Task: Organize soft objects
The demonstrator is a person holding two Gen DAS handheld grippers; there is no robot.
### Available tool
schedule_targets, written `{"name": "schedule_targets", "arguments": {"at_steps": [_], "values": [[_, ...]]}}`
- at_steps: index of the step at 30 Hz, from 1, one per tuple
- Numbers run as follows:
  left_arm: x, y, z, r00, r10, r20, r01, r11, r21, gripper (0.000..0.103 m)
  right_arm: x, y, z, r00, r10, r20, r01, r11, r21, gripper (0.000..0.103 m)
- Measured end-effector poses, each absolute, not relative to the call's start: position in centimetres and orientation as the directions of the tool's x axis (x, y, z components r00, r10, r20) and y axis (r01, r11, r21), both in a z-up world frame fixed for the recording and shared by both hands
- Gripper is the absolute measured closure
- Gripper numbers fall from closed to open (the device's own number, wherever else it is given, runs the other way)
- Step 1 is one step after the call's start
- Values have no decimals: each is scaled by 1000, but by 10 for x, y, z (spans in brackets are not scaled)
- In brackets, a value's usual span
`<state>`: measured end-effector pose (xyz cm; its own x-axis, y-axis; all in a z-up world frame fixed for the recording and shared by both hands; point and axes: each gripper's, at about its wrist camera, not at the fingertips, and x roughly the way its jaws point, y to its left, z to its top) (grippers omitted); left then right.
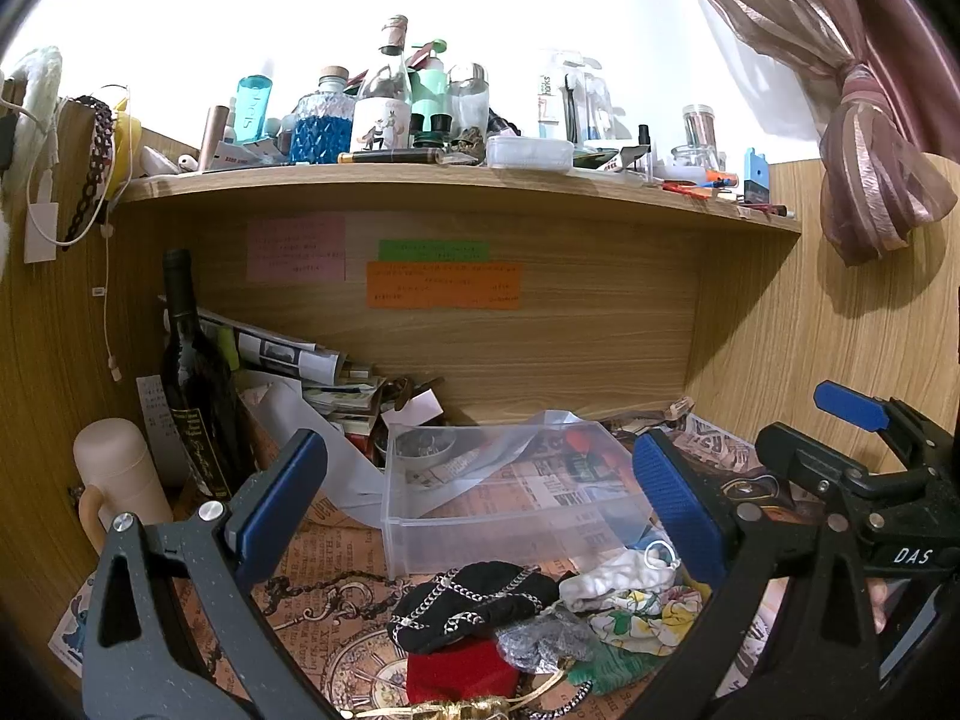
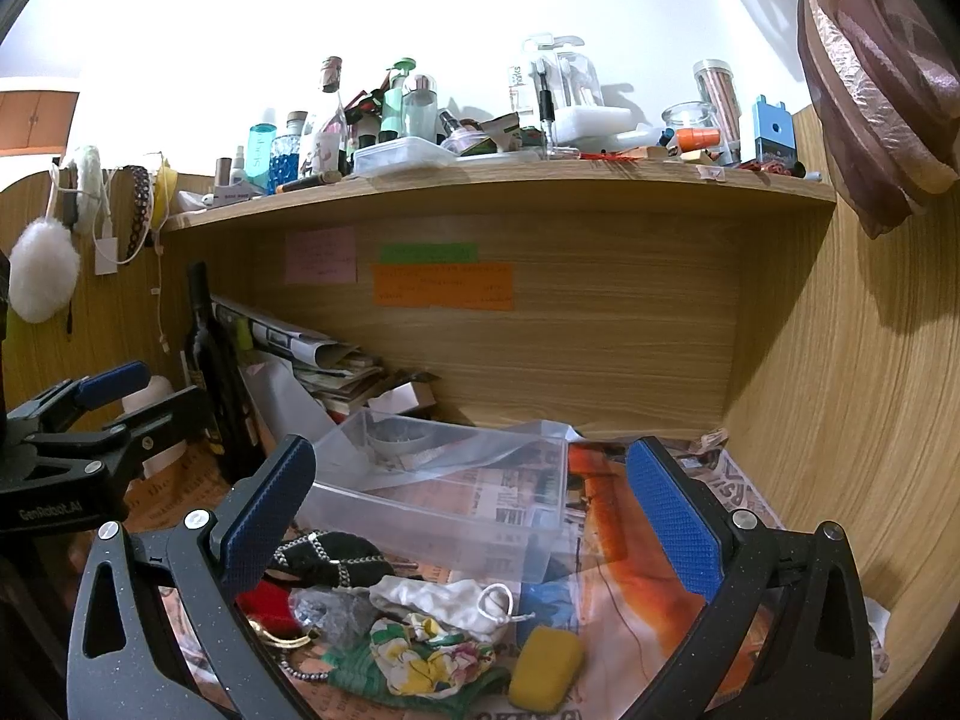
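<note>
A pile of soft things lies on the desk in front of a clear plastic bin [image 1: 510, 498] [image 2: 444, 498]: a black pouch with a silver chain [image 1: 474, 600] [image 2: 336, 558], a white scrunchie [image 1: 618, 579] [image 2: 444, 600], a floral cloth [image 1: 648, 612] [image 2: 426, 660], a grey piece [image 1: 540, 642], a green cloth [image 2: 360, 675], a red soft piece [image 1: 456, 669] [image 2: 264, 603] and a yellow sponge [image 2: 543, 666]. My left gripper [image 1: 480, 510] is open above the pile, empty. My right gripper [image 2: 474, 516] is open, empty, over the same pile.
A dark wine bottle [image 1: 192, 384] and a beige flask [image 1: 117, 480] stand at the left. Papers and books [image 1: 312, 372] are stacked behind the bin. A crowded shelf [image 1: 456, 180] runs overhead. Wood panels close the back and right. A curtain [image 1: 870, 180] hangs at the right.
</note>
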<state>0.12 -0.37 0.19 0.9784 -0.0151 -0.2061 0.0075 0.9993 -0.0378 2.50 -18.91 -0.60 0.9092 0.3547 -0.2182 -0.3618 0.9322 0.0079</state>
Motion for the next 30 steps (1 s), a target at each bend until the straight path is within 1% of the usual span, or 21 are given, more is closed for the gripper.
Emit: {"name": "schedule_targets", "arguments": {"at_steps": [30], "values": [[1,-3,1,979,-16,-204,9,999,-37,0,23,-189,-4,909,358,-212,-364,931,14,0]]}}
